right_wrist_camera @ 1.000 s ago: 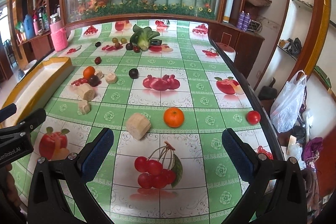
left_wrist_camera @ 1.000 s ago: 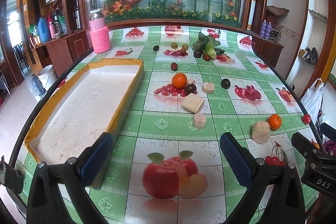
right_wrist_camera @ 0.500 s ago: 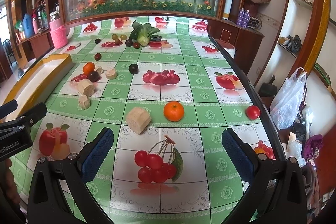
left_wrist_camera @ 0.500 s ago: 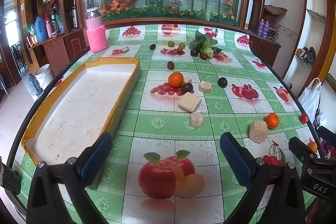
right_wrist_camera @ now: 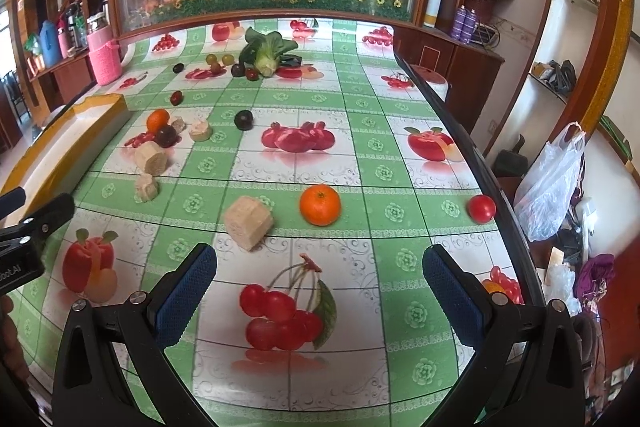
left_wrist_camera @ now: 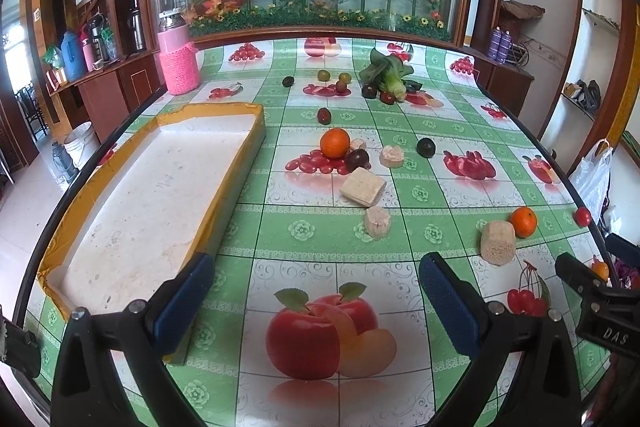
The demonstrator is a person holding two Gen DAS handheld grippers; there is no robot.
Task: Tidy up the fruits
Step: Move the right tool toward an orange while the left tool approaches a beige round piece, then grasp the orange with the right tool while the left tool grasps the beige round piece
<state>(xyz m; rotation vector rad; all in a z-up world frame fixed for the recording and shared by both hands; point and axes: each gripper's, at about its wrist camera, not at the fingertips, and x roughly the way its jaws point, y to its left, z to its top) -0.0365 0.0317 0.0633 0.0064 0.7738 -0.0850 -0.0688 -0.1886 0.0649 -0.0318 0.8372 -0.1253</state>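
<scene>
Fruit lies scattered on a green fruit-print tablecloth. In the left wrist view an orange (left_wrist_camera: 335, 143) and a dark plum (left_wrist_camera: 357, 159) sit mid-table, right of a long white foam tray (left_wrist_camera: 160, 187) with yellow-taped rim. My left gripper (left_wrist_camera: 316, 303) hovers open over a printed apple, nothing between its fingers. In the right wrist view a second orange (right_wrist_camera: 320, 205) and a beige chunk (right_wrist_camera: 248, 223) lie just ahead of my right gripper (right_wrist_camera: 320, 301), which is open and empty. A small tomato (right_wrist_camera: 481, 209) rests near the right table edge.
Bok choy (right_wrist_camera: 266, 53), green grapes (right_wrist_camera: 218, 59) and dark plums (right_wrist_camera: 243, 119) lie farther back. Several beige chunks (left_wrist_camera: 363, 186) sit mid-table. A pink knit-covered jar (left_wrist_camera: 178, 63) stands at the back left. A plastic bag (right_wrist_camera: 552, 183) hangs beyond the right edge.
Both grippers have drifted slightly back and up, so the table objects sit a little farther away. Both stay open. Nothing on the table has moved.
</scene>
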